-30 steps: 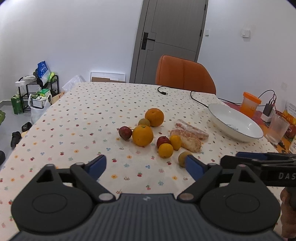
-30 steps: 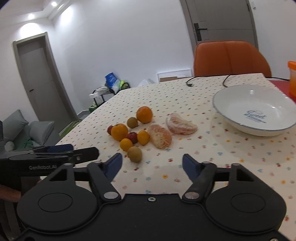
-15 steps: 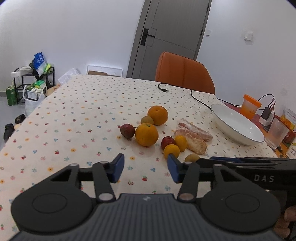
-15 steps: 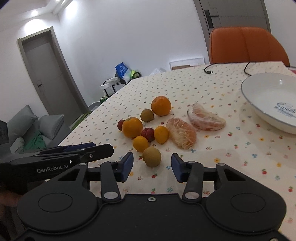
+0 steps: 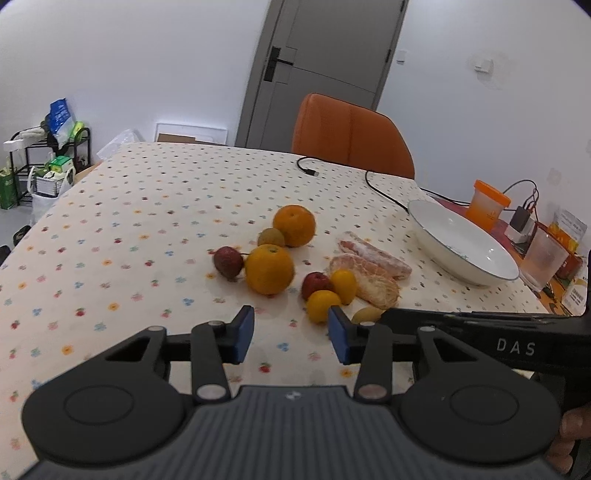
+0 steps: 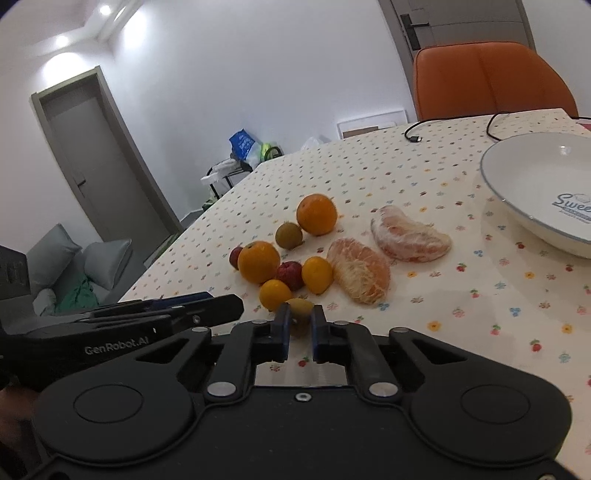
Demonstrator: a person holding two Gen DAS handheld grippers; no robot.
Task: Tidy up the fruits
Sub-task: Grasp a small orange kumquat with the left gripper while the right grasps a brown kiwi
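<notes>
Right gripper (image 6: 298,326) just closed, clamped on the green-brown fruit (image 6: 300,314) nearest the white bowl's (image 6: 517,214) fruit pile; left gripper (image 5: 291,334) narrowed, jaws apart (empty); lift next.

Both views are evenly and fairly brightly lit from above: recessed ceiling lights (image 6: 103,10) glare white at the upper left of the right wrist view, and the fruits cast only soft, short shadows on the table (image 5: 147,206). Fisheye distortion bows the door (image 5: 325,70) and walls, dark vignetting clips the corners, and the far edges look slightly soft.
</notes>
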